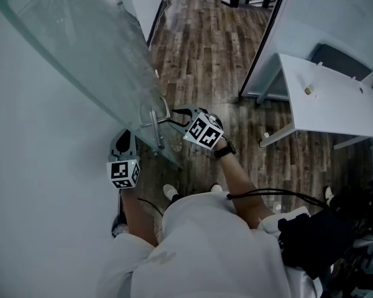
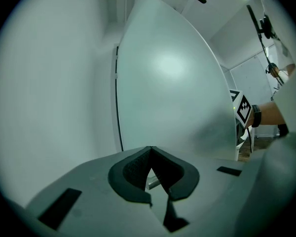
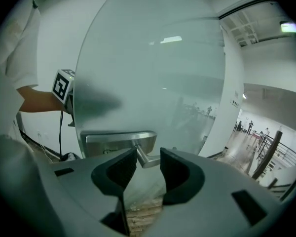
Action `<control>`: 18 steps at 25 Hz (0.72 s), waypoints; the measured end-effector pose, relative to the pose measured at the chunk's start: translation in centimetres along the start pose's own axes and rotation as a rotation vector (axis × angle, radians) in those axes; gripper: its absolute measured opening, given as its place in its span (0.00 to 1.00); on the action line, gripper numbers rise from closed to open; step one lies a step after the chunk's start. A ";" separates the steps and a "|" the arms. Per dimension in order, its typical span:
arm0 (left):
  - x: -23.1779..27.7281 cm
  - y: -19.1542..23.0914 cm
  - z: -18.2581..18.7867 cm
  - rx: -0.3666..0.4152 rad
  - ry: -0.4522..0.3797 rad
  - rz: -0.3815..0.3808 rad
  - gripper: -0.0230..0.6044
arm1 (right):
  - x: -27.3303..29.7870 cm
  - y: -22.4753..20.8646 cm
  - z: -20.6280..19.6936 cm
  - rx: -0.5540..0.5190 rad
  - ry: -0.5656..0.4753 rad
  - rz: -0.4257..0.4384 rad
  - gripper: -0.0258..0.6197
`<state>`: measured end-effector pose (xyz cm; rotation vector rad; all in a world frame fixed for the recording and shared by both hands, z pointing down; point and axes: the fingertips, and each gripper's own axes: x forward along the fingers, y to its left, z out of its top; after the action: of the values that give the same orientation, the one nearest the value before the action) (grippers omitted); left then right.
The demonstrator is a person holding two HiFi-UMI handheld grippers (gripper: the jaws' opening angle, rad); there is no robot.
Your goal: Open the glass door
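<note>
The frosted glass door (image 1: 93, 48) stands ajar, running from upper left down to its edge by my hands. Its metal lever handle (image 1: 154, 126) sits near that edge. My right gripper (image 1: 177, 112) is open on the door's right side. In the right gripper view the lever (image 3: 147, 161) and its plate (image 3: 118, 141) lie just ahead of the right gripper (image 3: 148, 154), the lever's end between the spread fingertips without touching the pads. My left gripper (image 1: 123, 140) is on the door's other side, shut, its tips meeting before the door (image 2: 172, 83); a small metal piece shows behind the tips.
A white wall (image 1: 37, 166) closes in the left side. To the right are a white table (image 1: 336, 104) and a dark-framed partition (image 1: 264, 42). Wood floor (image 1: 205, 48) runs ahead past the door's edge. A black bag (image 1: 317, 234) hangs at my right hip.
</note>
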<state>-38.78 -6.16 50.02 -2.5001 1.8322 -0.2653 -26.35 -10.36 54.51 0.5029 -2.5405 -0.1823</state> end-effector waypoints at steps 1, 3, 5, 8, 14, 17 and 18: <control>-0.1 0.4 -0.2 0.003 0.004 0.006 0.04 | 0.5 0.1 0.0 -0.013 0.010 0.001 0.24; -0.5 1.3 -0.6 0.001 0.014 0.023 0.04 | 1.4 0.6 0.1 -0.033 0.028 0.007 0.24; -1.4 2.1 -1.0 -0.011 0.019 0.042 0.04 | 2.2 1.4 0.4 -0.049 0.035 0.018 0.24; -2.5 3.7 -1.6 -0.016 0.025 0.077 0.04 | 3.9 2.1 1.1 -0.077 0.042 0.019 0.24; -3.7 5.8 -2.8 -0.030 0.045 0.108 0.04 | 6.8 2.9 1.8 -0.110 0.085 0.028 0.24; -4.2 6.7 -2.9 -0.029 0.048 0.129 0.04 | 7.7 3.4 2.4 -0.099 0.078 0.054 0.24; -4.4 7.0 -3.0 -0.032 0.049 0.136 0.04 | 7.9 3.6 2.4 -0.095 0.077 0.067 0.24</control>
<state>-47.16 -3.86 51.58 -2.3955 2.0300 -0.2967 -34.99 -10.07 57.11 0.3803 -2.4562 -0.2522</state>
